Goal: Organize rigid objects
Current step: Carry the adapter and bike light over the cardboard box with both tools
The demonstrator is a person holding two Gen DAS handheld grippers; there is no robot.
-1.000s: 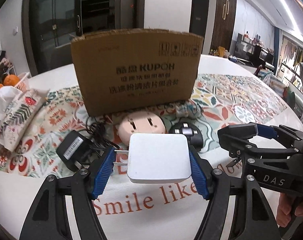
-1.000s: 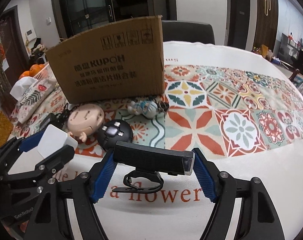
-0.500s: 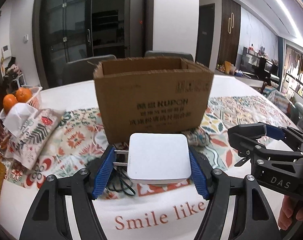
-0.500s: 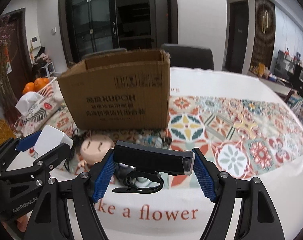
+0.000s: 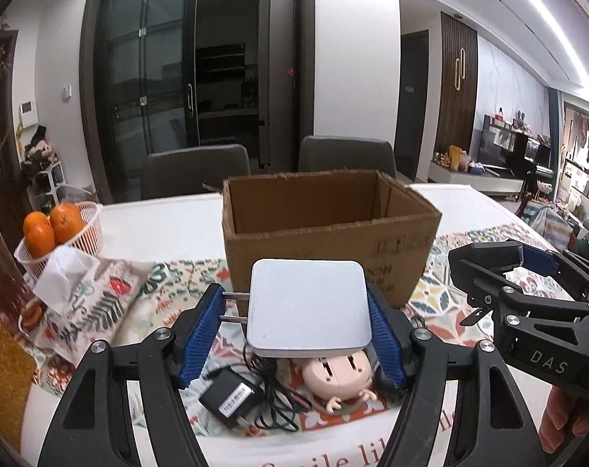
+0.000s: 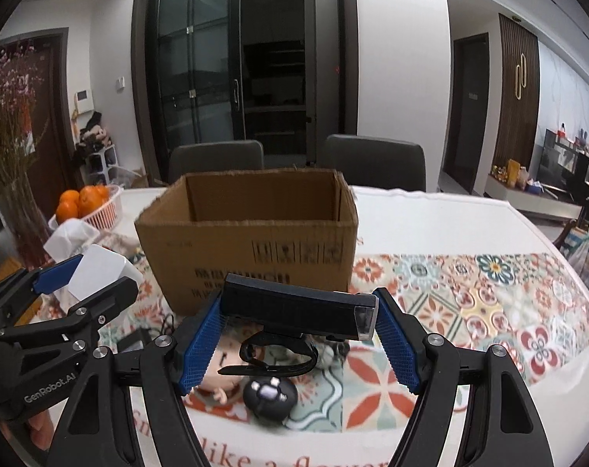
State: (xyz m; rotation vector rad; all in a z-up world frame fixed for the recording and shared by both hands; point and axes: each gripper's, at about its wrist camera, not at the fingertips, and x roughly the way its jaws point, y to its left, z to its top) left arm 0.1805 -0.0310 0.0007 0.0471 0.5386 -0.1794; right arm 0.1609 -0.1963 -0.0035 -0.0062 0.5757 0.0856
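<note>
My left gripper is shut on a white plug charger, its two prongs pointing left. In the right wrist view my right gripper is shut on a black bike light with a strap loop hanging under it. Both are held above the table, in front of an open cardboard box whose inside shows bare walls. Below lie a doll head, a black power adapter with cord and a black round gadget. The other gripper shows in each view: right gripper, left gripper.
A white basket of oranges and a floral tissue pouch sit at the left. A patterned cloth covers the white table. Two grey chairs stand behind the box. A vase of dried flowers is far left.
Both grippers have risen with their loads, so the box's open top and inside walls now show. The items on the cloth have dropped lower in both views.
</note>
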